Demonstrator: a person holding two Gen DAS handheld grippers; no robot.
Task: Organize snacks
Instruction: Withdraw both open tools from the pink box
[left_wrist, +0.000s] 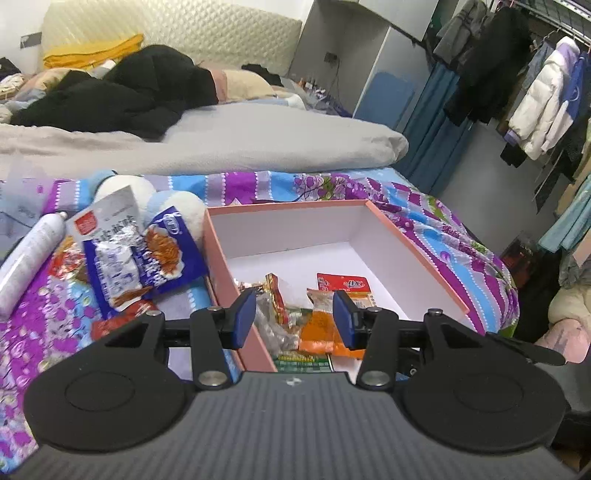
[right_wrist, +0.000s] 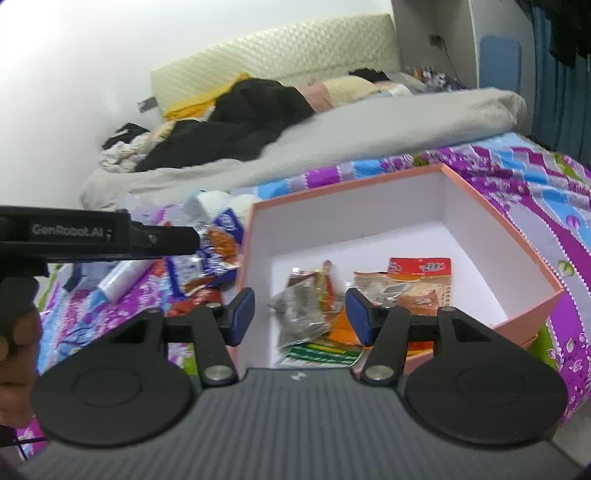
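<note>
A pink box (left_wrist: 413, 254) with a white inside sits on the flowered bedspread; it also shows in the right wrist view (right_wrist: 517, 254). Several snack packets lie in its near part, among them a red one (left_wrist: 341, 284) (right_wrist: 419, 267) and an orange one (left_wrist: 321, 332). More packets lie left of the box, with a blue-and-white one (left_wrist: 162, 254) on top. My left gripper (left_wrist: 293, 319) is open and empty above the box's near left corner. My right gripper (right_wrist: 301, 315) is open and empty above the packets in the box.
A white cylinder (left_wrist: 29, 258) lies at the far left beside the loose packets. A white and blue plush (left_wrist: 173, 203) sits behind them. A grey duvet (left_wrist: 221, 144) and black clothes cover the bed beyond. A clothes rack (left_wrist: 535, 92) stands at the right.
</note>
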